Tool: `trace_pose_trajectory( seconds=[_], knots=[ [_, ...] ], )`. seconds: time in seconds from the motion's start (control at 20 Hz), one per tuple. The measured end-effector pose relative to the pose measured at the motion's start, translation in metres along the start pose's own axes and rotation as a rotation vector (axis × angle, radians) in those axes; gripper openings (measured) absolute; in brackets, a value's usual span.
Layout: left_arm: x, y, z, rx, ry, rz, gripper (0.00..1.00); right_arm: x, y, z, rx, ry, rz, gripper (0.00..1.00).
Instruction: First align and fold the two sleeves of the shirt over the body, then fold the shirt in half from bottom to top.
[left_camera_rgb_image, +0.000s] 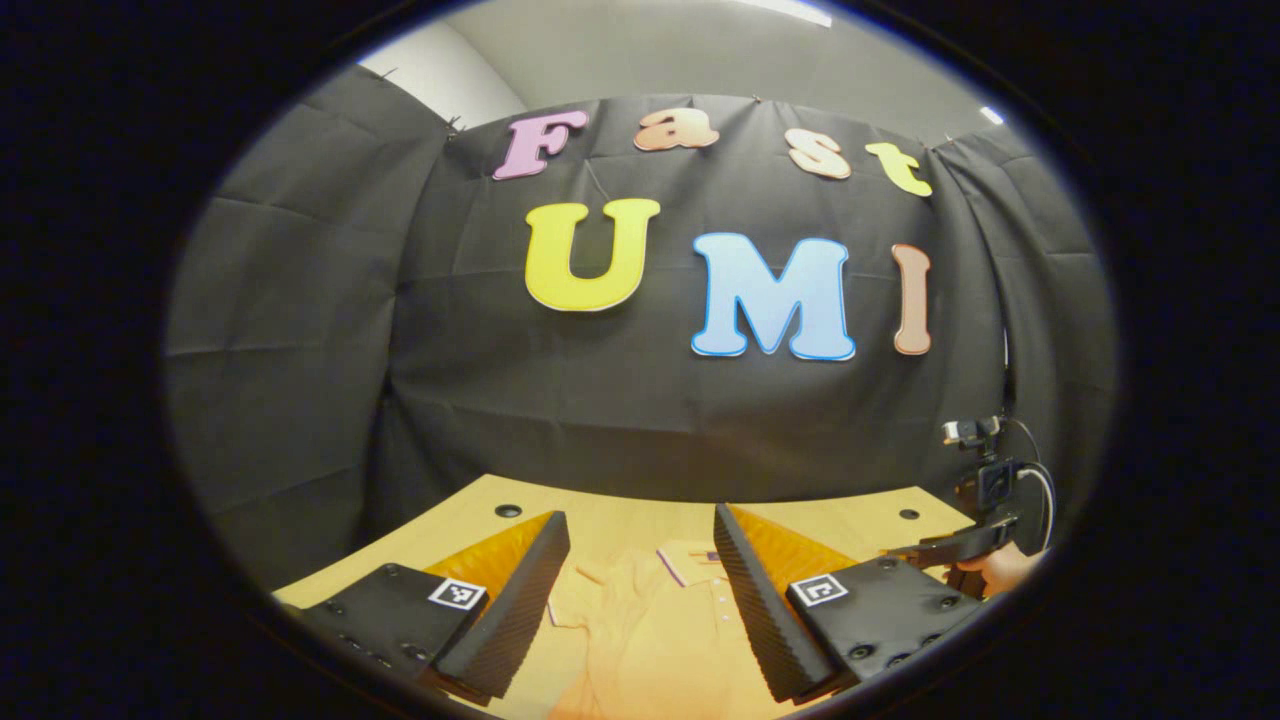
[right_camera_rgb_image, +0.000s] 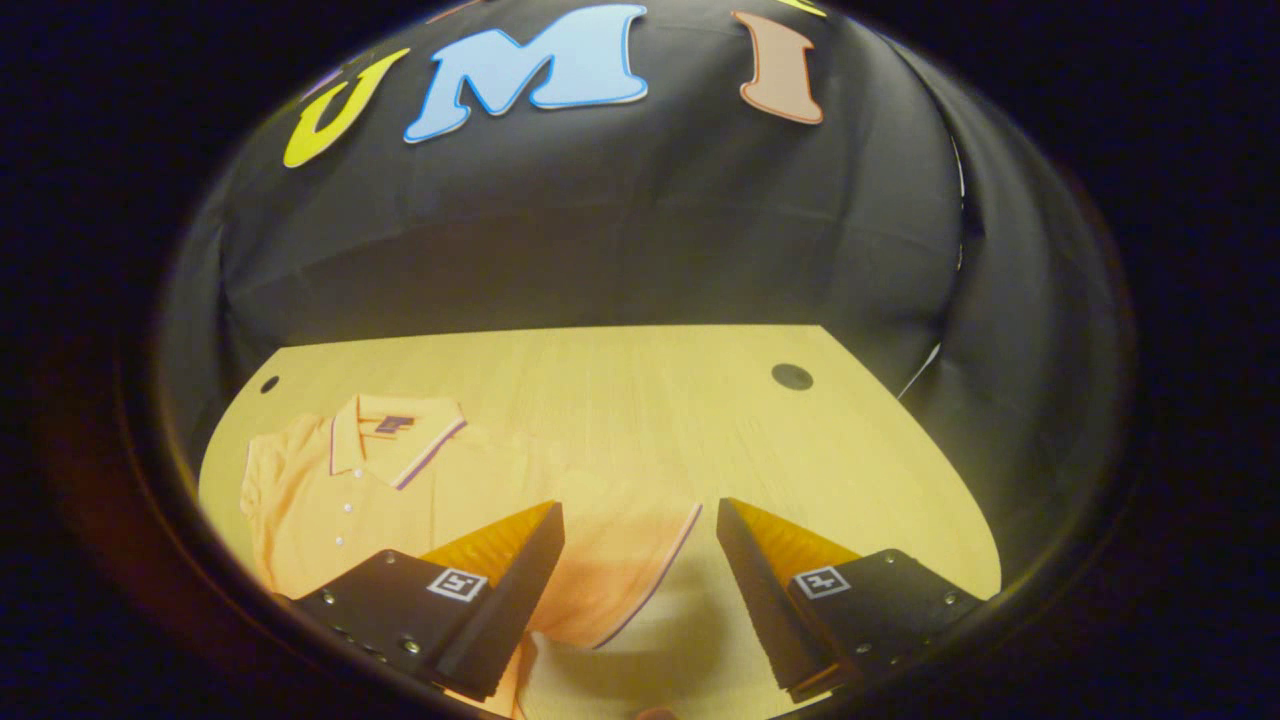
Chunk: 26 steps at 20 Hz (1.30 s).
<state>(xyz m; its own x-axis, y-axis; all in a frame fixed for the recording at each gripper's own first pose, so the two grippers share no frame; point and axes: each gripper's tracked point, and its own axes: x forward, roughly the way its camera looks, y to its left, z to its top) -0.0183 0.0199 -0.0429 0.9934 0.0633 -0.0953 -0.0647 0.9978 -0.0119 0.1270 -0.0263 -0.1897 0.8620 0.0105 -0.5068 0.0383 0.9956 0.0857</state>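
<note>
Hovering above the table (right_camera_rgb_image: 620, 400), both grippers are spread wide with nothing held. The shirt (right_camera_rgb_image: 340, 490) lies flat on the table, collar (right_camera_rgb_image: 395, 440) toward the booth's back wall, buttons up. In the right gripper view, the right gripper (right_camera_rgb_image: 640, 560) hangs over the shirt's outstretched sleeve (right_camera_rgb_image: 630, 560), its fingers astride the sleeve's hem. In the left gripper view, the left gripper (left_camera_rgb_image: 640, 580) is level and points at the wall, above the shirt's collar; beyond the shirt, a hand (left_camera_rgb_image: 1005, 568) holds the other gripper's handle.

Wooden table (right_camera_rgb_image: 640, 400), dark round holes (right_camera_rgb_image: 791, 377); black cloth wall (left_camera_rgb_image: 640, 420) behind.
</note>
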Motion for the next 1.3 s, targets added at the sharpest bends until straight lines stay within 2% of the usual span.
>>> trace_pose_trajectory(
  seconds=[0.3, 0.6, 0.75, 0.8, 0.85, 0.9, 0.95, 1.0, 1.1, 1.15, 1.25, 1.3],
  knots=[
    [-0.016, 0.004, -0.003, 0.007, 0.007, 0.024, 0.94, 0.033, -0.003, -0.032, 0.082, 0.14, -0.027, 0.95],
    [-0.023, 0.005, -0.015, -0.03, 0.03, 0.026, 0.94, 0.044, -0.006, -0.04, 0.104, 0.176, -0.054, 0.96],
    [-0.026, 0.006, -0.022, -0.047, 0.043, 0.015, 0.94, 0.04, -0.004, -0.04, 0.114, 0.198, -0.062, 0.93],
    [-0.027, 0.006, -0.023, -0.05, 0.046, 0.011, 0.94, 0.043, -0.005, -0.041, 0.127, 0.204, -0.069, 0.79],
    [-0.027, 0.008, -0.023, -0.052, 0.046, 0.009, 0.94, 0.042, -0.006, -0.041, 0.139, 0.208, -0.076, 0.74],
    [-0.028, 0.009, -0.024, -0.054, 0.046, 0.008, 0.93, 0.043, -0.007, -0.042, 0.155, 0.217, -0.079, 0.58],
    [-0.029, 0.012, -0.023, -0.056, 0.045, 0.006, 0.94, 0.04, -0.009, -0.04, 0.169, 0.221, -0.08, 0.47],
    [-0.029, 0.015, -0.024, -0.057, 0.045, 0.005, 0.93, 0.041, -0.008, -0.042, 0.183, 0.228, -0.075, 0.32],
    [-0.03, 0.024, -0.026, -0.057, 0.049, 0.009, 0.94, 0.042, -0.008, -0.041, 0.199, 0.23, -0.071, 0.17],
    [-0.029, 0.027, -0.028, -0.059, 0.049, 0.01, 0.93, 0.041, -0.007, -0.041, 0.186, 0.228, -0.07, 0.17],
    [-0.026, 0.034, -0.032, -0.07, 0.057, 0.0, 0.94, 0.041, -0.001, -0.041, 0.19, 0.227, -0.085, 0.01],
    [-0.024, 0.039, -0.035, -0.073, 0.063, -0.008, 0.94, 0.038, 0.002, -0.042, 0.168, 0.221, -0.095, 0.0]
  ],
)
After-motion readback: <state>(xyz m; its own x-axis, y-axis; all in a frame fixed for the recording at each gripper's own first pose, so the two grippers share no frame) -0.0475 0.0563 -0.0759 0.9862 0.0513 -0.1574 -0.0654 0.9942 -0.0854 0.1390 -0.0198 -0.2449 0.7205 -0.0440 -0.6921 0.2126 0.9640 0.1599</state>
